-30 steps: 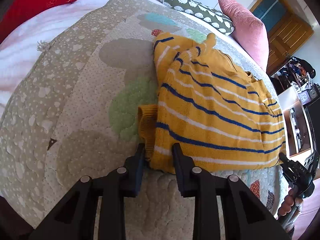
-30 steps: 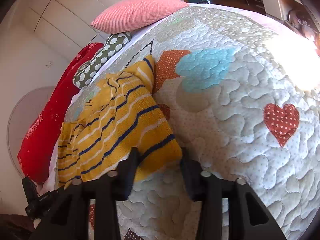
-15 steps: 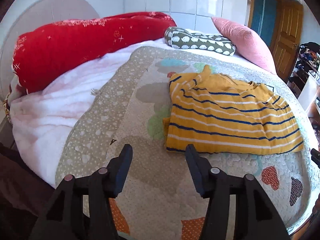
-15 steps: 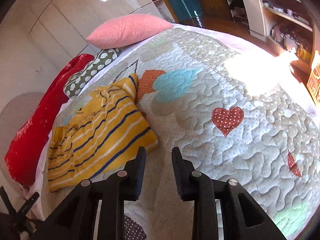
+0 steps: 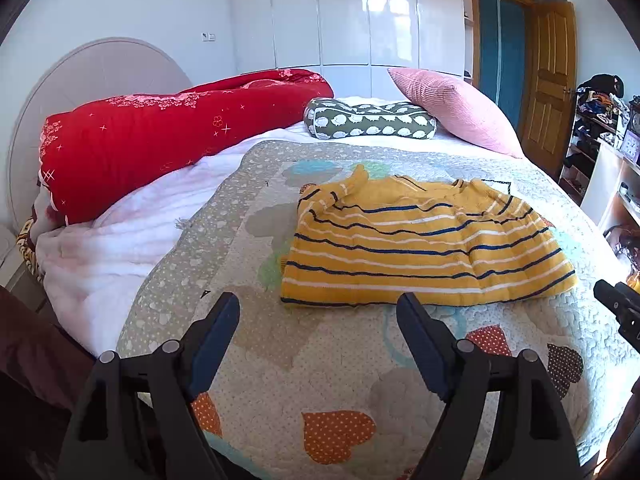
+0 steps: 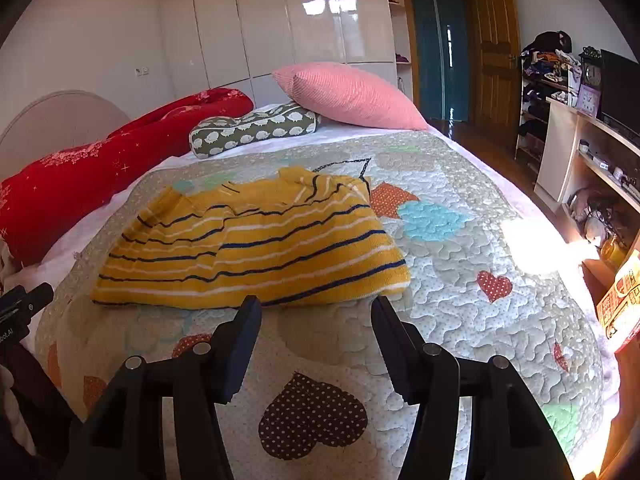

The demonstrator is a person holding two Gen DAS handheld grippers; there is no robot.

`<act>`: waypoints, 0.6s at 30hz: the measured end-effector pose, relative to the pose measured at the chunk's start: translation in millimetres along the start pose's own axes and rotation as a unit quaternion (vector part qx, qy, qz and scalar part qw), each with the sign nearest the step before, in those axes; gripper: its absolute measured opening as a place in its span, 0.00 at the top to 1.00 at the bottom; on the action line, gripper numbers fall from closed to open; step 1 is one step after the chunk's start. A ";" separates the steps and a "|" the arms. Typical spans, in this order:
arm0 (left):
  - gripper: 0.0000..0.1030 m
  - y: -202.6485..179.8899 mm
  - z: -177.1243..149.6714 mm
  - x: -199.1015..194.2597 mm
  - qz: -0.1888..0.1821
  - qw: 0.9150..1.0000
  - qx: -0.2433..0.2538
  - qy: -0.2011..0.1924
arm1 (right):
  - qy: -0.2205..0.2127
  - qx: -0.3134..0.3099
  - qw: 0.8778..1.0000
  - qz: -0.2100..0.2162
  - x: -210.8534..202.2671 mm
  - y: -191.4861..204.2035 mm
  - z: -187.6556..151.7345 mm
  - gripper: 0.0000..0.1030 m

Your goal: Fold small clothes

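Note:
A small yellow knit sweater (image 5: 420, 248) with blue and white stripes lies folded on the quilted bed cover (image 5: 280, 360); it also shows in the right wrist view (image 6: 248, 248). My left gripper (image 5: 318, 312) is open and empty, held back above the quilt near the sweater's near left corner. My right gripper (image 6: 316, 312) is open and empty, just short of the sweater's near right edge. The right gripper's tip (image 5: 618, 306) shows at the far right of the left wrist view.
A red bolster (image 5: 160, 140), a green patterned pillow (image 5: 368, 122) and a pink pillow (image 5: 456, 114) lie at the bed's head. A white blanket (image 5: 120, 240) lies to the left. Shelves and a desk (image 6: 580, 152) stand beyond the bed's right side.
Both grippers let go of the sweater's near edge, opened wide and pulled back and up from the bed. The sweater stays folded on the quilt.

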State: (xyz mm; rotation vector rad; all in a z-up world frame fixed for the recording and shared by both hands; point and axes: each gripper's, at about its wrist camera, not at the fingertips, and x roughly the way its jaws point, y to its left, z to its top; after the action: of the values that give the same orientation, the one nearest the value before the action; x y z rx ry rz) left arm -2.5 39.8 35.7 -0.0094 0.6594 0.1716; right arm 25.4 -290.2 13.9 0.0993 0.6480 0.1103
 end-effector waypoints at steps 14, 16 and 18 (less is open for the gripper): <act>0.15 6.1 -2.0 -29.8 0.009 0.999 -0.016 -0.036 | -0.100 -0.023 0.994 -0.049 -62.0 11.1 12.6 0.21; 0.07 8.5 -1.0 -43.8 0.025 0.997 -0.022 -0.067 | -0.123 -0.028 0.990 -0.067 -73.5 15.6 14.7 0.13; 0.03 11.7 1.2 -60.4 0.037 0.993 -0.028 -0.105 | -0.165 -0.037 0.981 -0.094 -88.6 20.6 16.0 0.07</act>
State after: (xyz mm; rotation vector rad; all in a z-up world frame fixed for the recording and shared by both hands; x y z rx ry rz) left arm -50.6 41.9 74.1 -0.0214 0.4454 0.2594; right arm -36.5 -282.5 82.0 -0.0153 0.3195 -0.0643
